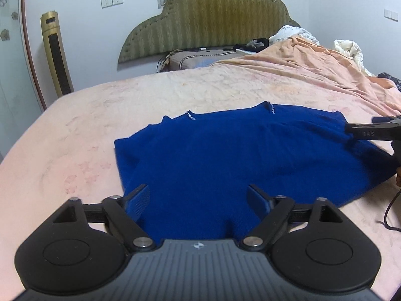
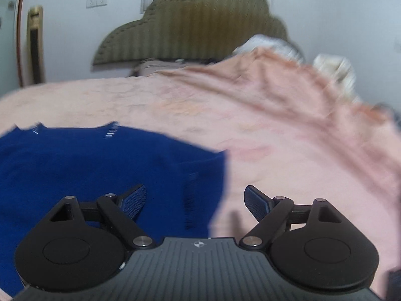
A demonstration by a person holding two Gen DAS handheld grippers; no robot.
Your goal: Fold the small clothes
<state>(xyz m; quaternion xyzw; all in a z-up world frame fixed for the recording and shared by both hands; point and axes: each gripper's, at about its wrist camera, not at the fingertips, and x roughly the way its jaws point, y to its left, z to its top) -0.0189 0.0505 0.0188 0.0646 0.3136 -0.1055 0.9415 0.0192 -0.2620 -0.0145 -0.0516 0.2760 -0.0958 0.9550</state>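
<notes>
1. The left hand-held gripper [image 1: 198, 200] has its jaws spread wide, with nothing between them; it sits low over the near edge of the blue garment [image 1: 225, 155]
2. The blue garment lies spread flat on the bed [image 1: 75, 130], directly ahead of the left hand-held gripper and running off to its right; the knit fills the whole gap between that gripper's fingers [image 1: 136, 202]
3. Small white beaded trims [image 1: 191, 116] show at the garment's far edge, ahead of the left hand-held gripper
4. The right hand-held gripper [image 2: 195, 200] is also wide open and holds nothing; its view is blurred
5. In the right wrist view the blue garment [image 2: 87, 170] lies ahead and to the left of that gripper; the garment's right edge runs through the gap between the fingers, so the left finger [image 2: 134, 200] is over blue knit and the right finger is over the pink bed sheet [image 2: 300, 175]
6. In the left wrist view the right hand-held gripper [image 1: 371, 131] shows at the far right, at the garment's right side; whether it touches the cloth there I cannot tell
7. Beyond both grippers a rumpled peach blanket [image 1: 313, 67] lies on the right of the bed, with an olive headboard [image 1: 208, 22] against the wall behind
</notes>
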